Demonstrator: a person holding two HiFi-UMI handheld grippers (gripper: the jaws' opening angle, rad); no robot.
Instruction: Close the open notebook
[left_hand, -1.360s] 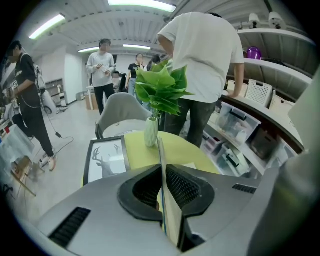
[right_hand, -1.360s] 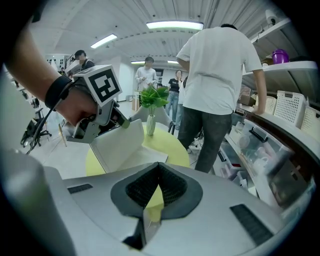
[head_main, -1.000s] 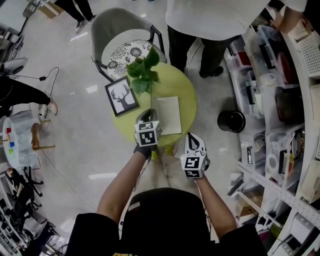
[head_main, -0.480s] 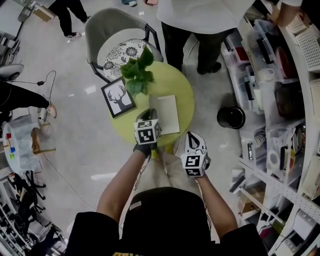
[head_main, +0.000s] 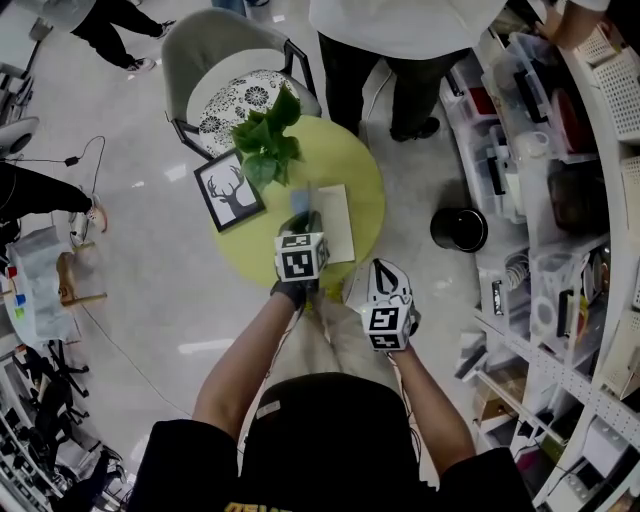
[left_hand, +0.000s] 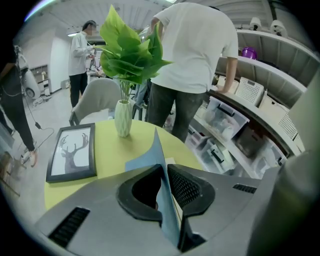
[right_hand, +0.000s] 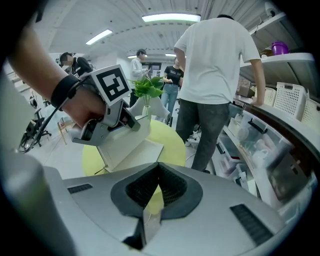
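Note:
The notebook (head_main: 337, 222) lies open on the round yellow-green table (head_main: 355, 165), its white page facing up. My left gripper (head_main: 303, 224) is shut on the notebook's blue cover (left_hand: 158, 147), which stands nearly upright on edge between the jaws. From the right gripper view, the left gripper (right_hand: 107, 117) holds the cover raised over the white pages (right_hand: 135, 150). My right gripper (head_main: 385, 277) hangs just off the table's near edge, to the right of the notebook. Its jaws are shut with nothing in them (right_hand: 159, 170).
A vase of green leaves (head_main: 265, 145) and a framed deer picture (head_main: 228, 190) stand on the table's left half. Behind the table are a grey chair (head_main: 235, 80) and a standing person in a white shirt (head_main: 400, 30). On the right are a black bin (head_main: 461, 229) and crowded shelves (head_main: 560, 200).
My left gripper has shifted a little to the right and lower with the blue cover, which now stands steeper over the page. The right gripper has stayed put.

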